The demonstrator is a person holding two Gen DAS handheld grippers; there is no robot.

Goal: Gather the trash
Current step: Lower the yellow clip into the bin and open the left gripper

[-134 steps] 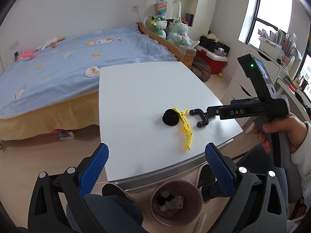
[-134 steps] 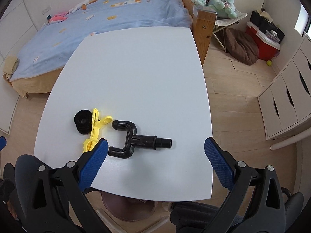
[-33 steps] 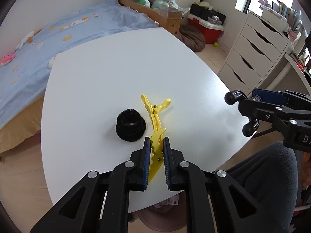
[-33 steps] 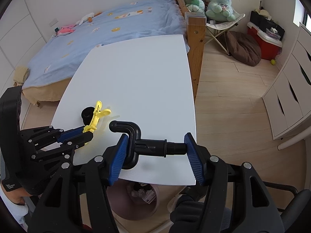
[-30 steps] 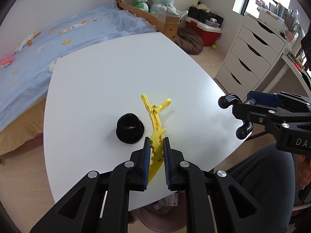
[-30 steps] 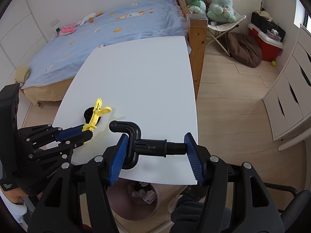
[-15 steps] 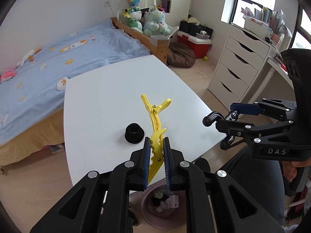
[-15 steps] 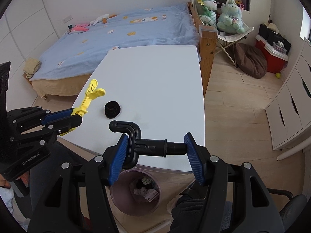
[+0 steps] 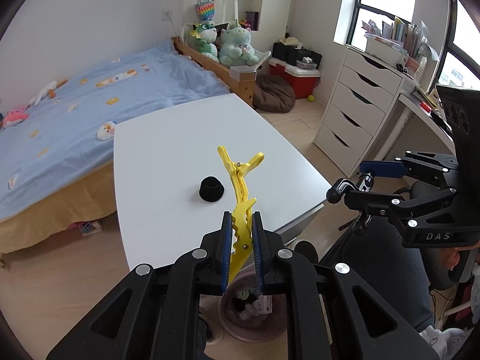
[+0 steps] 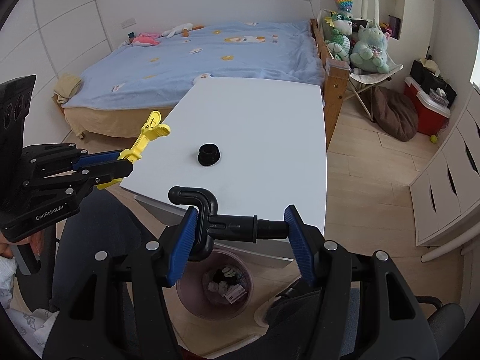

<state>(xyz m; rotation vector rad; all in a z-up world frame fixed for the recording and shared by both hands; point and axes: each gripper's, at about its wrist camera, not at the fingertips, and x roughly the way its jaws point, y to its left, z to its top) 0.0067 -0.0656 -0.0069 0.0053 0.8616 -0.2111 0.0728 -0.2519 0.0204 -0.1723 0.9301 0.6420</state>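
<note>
My left gripper (image 9: 241,252) is shut on a yellow hair clip (image 9: 238,180) and holds it in the air above the table's near edge; both also show in the right wrist view, the left gripper (image 10: 120,163) and the clip (image 10: 147,139). My right gripper (image 10: 240,238) is shut on a black hooked plastic part (image 10: 216,219), held off the table above the bin; this gripper (image 9: 364,195) is at the right in the left wrist view. A black hair tie (image 9: 211,192) lies on the white table (image 9: 168,156). A pink trash bin (image 10: 214,292) with scraps stands on the floor below.
A bed with a blue cover (image 9: 75,102) borders the table's far side. White drawers (image 9: 354,120) stand at the right. A red cooler (image 9: 295,78) and a brown beanbag (image 9: 273,93) are on the floor beyond. The person's legs are beside the bin (image 9: 252,315).
Both grippers closed on their items, lifted them off the table and drew back toward the near edge. The bin has come into view under them. The hair tie stayed on the table.
</note>
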